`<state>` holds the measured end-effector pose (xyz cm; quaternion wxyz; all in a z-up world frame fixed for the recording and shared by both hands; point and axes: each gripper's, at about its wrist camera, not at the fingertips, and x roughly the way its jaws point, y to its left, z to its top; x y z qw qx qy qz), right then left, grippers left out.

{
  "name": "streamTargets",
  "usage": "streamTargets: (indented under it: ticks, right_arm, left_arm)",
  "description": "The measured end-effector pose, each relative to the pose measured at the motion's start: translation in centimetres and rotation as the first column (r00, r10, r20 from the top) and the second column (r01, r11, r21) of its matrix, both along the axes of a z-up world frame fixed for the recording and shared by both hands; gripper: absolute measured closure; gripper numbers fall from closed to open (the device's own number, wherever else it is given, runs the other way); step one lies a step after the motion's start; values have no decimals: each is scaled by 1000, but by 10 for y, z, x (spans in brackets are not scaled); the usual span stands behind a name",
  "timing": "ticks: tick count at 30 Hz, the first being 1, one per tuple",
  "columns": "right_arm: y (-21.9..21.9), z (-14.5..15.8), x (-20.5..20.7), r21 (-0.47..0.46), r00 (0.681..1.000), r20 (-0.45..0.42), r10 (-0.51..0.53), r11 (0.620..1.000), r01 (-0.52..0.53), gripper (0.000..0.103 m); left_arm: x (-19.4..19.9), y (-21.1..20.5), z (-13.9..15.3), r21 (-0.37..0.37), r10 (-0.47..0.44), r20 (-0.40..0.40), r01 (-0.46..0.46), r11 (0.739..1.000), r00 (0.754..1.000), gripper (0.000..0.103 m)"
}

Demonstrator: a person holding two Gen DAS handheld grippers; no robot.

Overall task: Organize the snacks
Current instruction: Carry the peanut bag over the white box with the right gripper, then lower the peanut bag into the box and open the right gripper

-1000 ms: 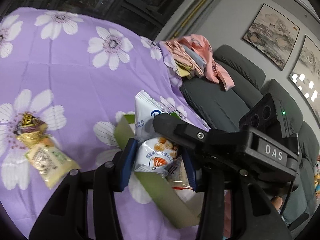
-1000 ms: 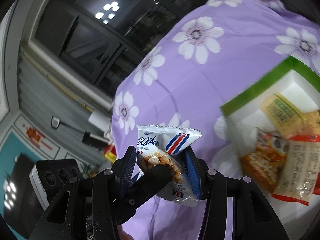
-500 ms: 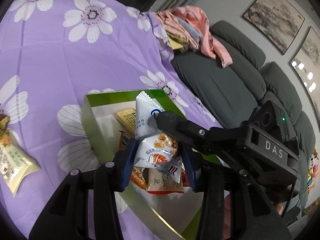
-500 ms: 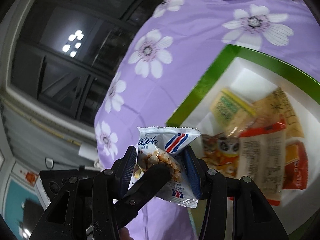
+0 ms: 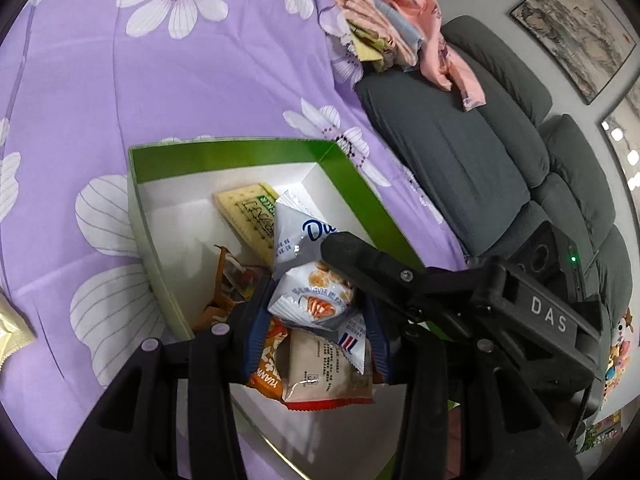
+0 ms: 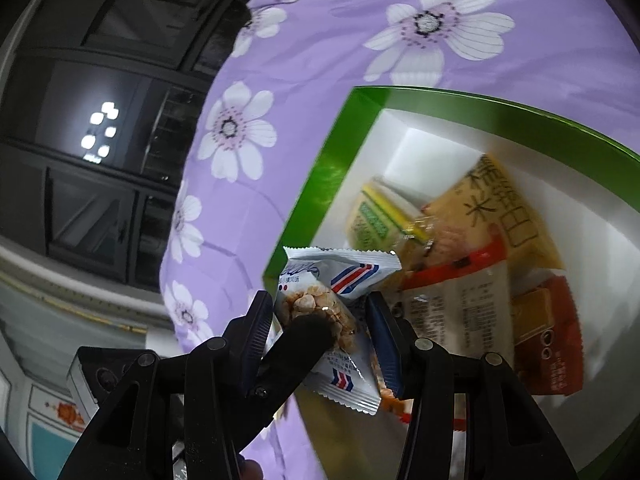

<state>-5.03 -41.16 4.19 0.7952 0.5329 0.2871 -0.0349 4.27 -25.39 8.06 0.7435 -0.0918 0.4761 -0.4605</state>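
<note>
A white snack packet (image 5: 312, 300) with a red and blue stripe hangs over the green-rimmed box (image 5: 240, 152). My left gripper (image 5: 316, 332) is shut on it, blue pads pressing both sides. In the left wrist view the right gripper's black finger (image 5: 360, 256) crosses onto the same packet. In the right wrist view my right gripper (image 6: 320, 336) is shut on that packet (image 6: 340, 272), over the near corner of the box (image 6: 320, 184); the left gripper's finger (image 6: 304, 340) lies across it. Inside lie a cracker packet (image 5: 248, 208), an orange packet (image 5: 268, 368) and a beige packet (image 5: 320, 376).
The box sits on a purple flowered cloth (image 5: 160, 80). A gold packet (image 5: 12, 332) lies on the cloth at the left edge. A grey sofa (image 5: 460, 152) with a pile of clothes (image 5: 392, 32) stands beyond. More packets, tan (image 6: 504, 208) and red-brown (image 6: 548, 336), lie in the box.
Both grippers have carried the white packet from over the cloth to over the box and have sunk toward it. The right wrist has rolled. Both grips are unchanged.
</note>
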Motion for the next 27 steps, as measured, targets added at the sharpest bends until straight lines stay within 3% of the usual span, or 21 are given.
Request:
streamTargets:
  ticks: [6,27]
  right_arm:
    - [-5,-7,0,15,999,-22,-30,999,30,51]
    - [-13,-19,-1,75,997,-57,-52,996,57,51]
  left_arm:
    - [-1,-6,0,45,11,30,-13,999,999,61]
    - [4,-15,-2,122,13,12,-14,992,1000,60]
